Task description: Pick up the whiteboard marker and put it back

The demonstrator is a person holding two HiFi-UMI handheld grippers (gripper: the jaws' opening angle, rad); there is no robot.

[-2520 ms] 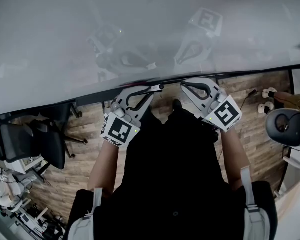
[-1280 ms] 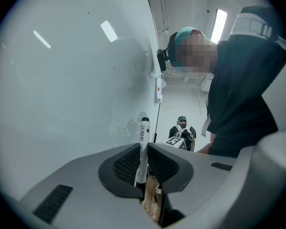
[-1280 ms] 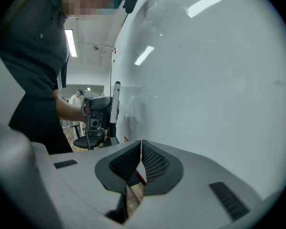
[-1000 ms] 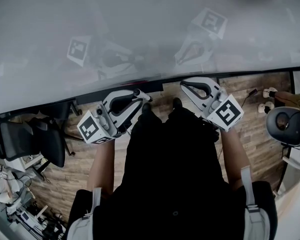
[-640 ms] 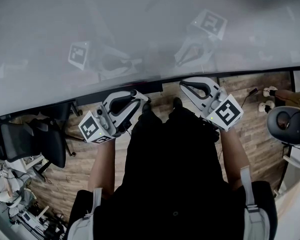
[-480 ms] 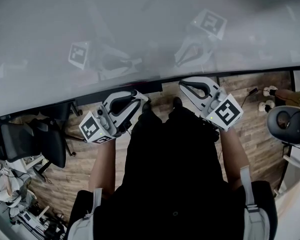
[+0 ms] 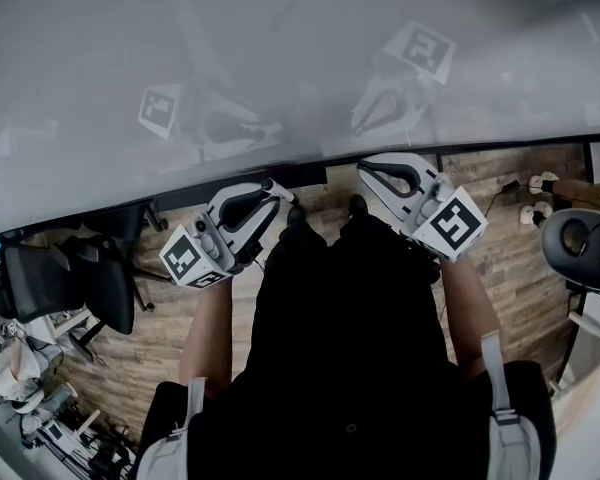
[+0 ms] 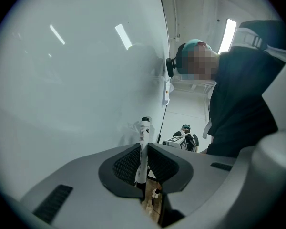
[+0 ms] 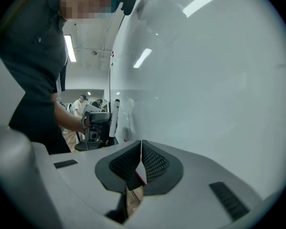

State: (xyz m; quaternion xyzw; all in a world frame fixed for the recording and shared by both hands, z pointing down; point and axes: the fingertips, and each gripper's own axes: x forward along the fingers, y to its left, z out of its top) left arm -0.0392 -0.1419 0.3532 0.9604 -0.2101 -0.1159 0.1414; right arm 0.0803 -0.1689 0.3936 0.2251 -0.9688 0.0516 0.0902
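White, glossy whiteboard (image 8: 62, 80) fills most of what I see in both gripper views, smooth enough to mirror the ceiling lights. My left hand-held gripper (image 8: 142, 149) is clamped on the marker (image 8: 143, 135). It is a slim round barrel, white with a printed label strip and a black end cap, standing upright between the black ribbed pads (image 8: 126, 163). The capped end rises above the jaws and sits close beside the board; I can't tell whether it touches.

My right hand-held gripper (image 9: 141, 146) has its jaws together, the textured pads meeting at the tips with nothing between them. From its camera I see the marker (image 9: 116, 114) from the side, pale and straight, next to its faint reflection in the board (image 9: 219, 80).

From the head view, both grey moulded grippers, left (image 7: 280, 190) and right (image 7: 365, 168), point at the board's lower edge (image 7: 280, 48), above a wood-plank floor (image 7: 160, 298).
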